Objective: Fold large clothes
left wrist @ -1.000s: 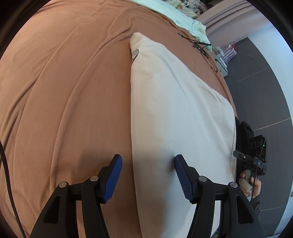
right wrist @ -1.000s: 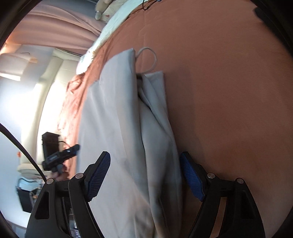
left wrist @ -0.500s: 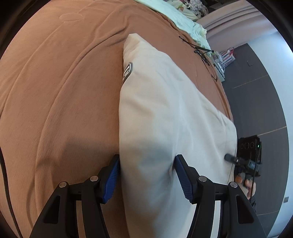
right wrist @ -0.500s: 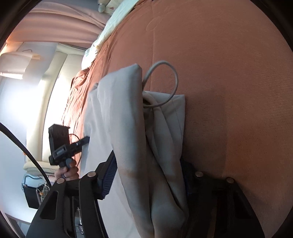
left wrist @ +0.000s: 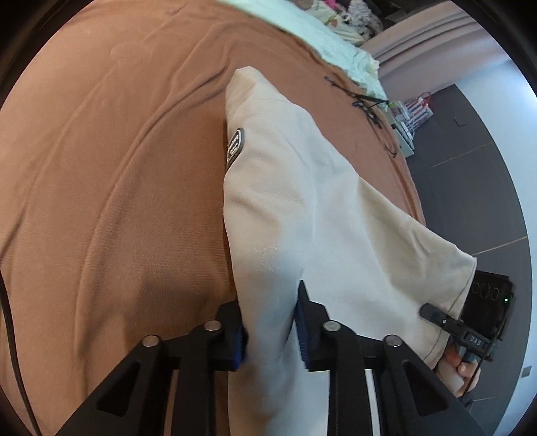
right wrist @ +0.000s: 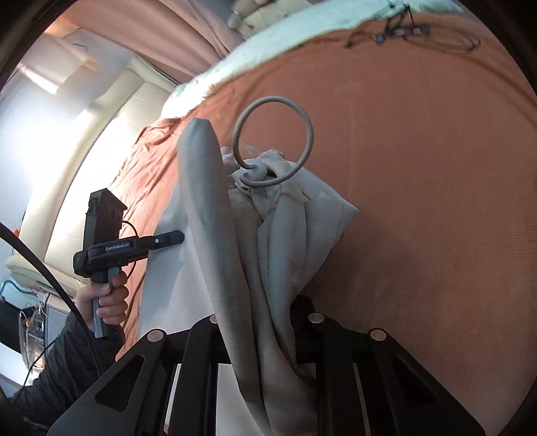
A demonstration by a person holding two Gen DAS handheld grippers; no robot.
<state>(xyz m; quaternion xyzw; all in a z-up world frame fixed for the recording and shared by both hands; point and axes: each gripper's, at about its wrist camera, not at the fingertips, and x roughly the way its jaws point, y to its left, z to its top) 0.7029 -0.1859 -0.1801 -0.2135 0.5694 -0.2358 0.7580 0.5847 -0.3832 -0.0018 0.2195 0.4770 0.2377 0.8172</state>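
Observation:
A cream folded garment point(left wrist: 302, 208) with a dark oval patch point(left wrist: 236, 142) lies on the brown bedspread point(left wrist: 117, 167). My left gripper point(left wrist: 270, 332) is shut on its near edge, which is lifted off the bed. In the right wrist view the same garment point(right wrist: 255, 255) shows as bunched grey-cream layers with a looped drawstring point(right wrist: 273, 141) at its far end. My right gripper point(right wrist: 258, 335) is shut on these layers, its fingertips hidden by the cloth. The left gripper also shows in the right wrist view point(right wrist: 134, 248), held in a hand.
A pale green blanket point(left wrist: 319, 30) and black cables point(left wrist: 369, 104) lie at the far end of the bed. Dark floor point(left wrist: 470, 187) lies beyond the bed's right edge. Pink curtains point(right wrist: 167, 37) and a cream headboard point(right wrist: 110, 120) stand to the left in the right wrist view.
Both grippers have closed on the garment's edges and lifted them off the bed. The cloth has bunched up and the drawstring loop now stands raised.

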